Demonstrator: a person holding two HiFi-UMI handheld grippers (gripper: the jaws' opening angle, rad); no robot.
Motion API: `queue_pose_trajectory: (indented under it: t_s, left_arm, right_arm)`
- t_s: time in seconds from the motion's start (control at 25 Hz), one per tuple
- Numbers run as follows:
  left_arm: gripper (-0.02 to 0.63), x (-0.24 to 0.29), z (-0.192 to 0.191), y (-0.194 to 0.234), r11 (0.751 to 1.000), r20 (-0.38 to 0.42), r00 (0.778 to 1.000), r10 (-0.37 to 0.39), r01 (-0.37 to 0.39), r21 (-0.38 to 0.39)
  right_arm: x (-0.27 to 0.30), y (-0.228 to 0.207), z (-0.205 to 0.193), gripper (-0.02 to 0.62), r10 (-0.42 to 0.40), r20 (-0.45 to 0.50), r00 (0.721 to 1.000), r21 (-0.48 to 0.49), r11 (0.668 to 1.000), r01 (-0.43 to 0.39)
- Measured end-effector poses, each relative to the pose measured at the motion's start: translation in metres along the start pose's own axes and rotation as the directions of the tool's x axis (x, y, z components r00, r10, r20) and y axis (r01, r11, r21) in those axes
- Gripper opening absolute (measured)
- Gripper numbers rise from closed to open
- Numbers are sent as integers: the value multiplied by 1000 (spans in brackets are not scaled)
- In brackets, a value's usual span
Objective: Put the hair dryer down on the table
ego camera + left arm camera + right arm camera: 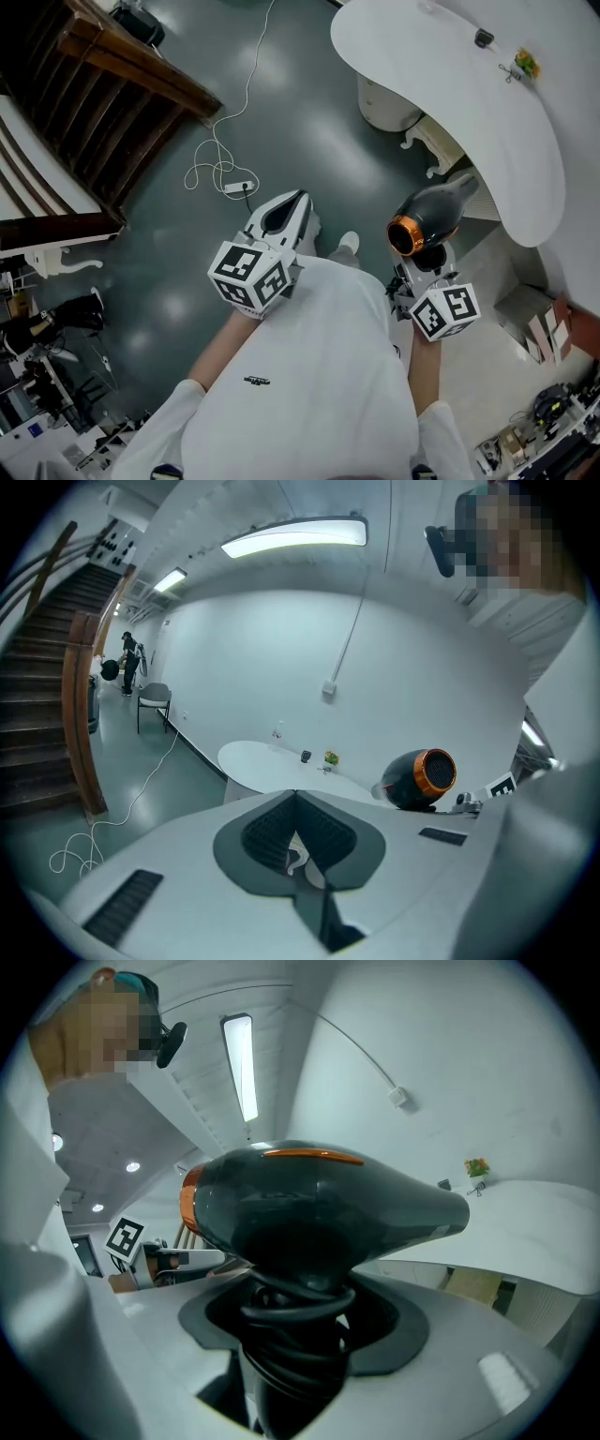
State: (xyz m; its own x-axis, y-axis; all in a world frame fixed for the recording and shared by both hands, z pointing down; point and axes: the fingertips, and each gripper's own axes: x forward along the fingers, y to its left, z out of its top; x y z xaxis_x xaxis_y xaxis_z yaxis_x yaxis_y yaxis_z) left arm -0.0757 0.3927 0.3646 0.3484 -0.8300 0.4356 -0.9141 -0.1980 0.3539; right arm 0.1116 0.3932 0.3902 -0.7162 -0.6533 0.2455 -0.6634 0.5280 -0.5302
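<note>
A black hair dryer (431, 217) with an orange ring at its rear is held up in the air, its nozzle toward the white curved table (450, 103). My right gripper (427, 258) is shut on its handle, which has the black cord wound around it (298, 1330). In the right gripper view the dryer body (319, 1208) fills the middle, above the jaws. My left gripper (286, 211) is held beside it to the left over the floor, shut and holding nothing. The left gripper view shows the dryer (419, 780) at the right and the table (272, 766) beyond.
A small black object (484, 38) and a yellow-green item (526, 63) lie on the table's far part. A white cable with a power strip (225, 173) lies on the dark floor. A wooden staircase (112, 84) stands at the left. Boxes (534, 323) sit low right.
</note>
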Motion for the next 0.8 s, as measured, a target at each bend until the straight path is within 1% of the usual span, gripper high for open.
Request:
queue_pose_trajectory:
  t_s: [0.16,0.4,0.6,0.8]
  left_arm:
    - [9,7,-2,-5,1000,-29,1000,-8,8,20]
    - [9,28,-4,1,999,-76,996,-44,45,7]
    - [9,51,7,10,997,-76,994,-77,76,-22]
    - [9,75,29,35,995,-66,994,-89,86,-48]
  right_arm:
    - [-5,-8,-2,293,-22,9,1000,30,999,22]
    - [2,-21,-2,293,-78,5,997,66,995,78]
    - [19,-32,9,293,-119,-13,993,79,990,120]
    - [50,-34,36,291,-135,-2,991,62,989,135]
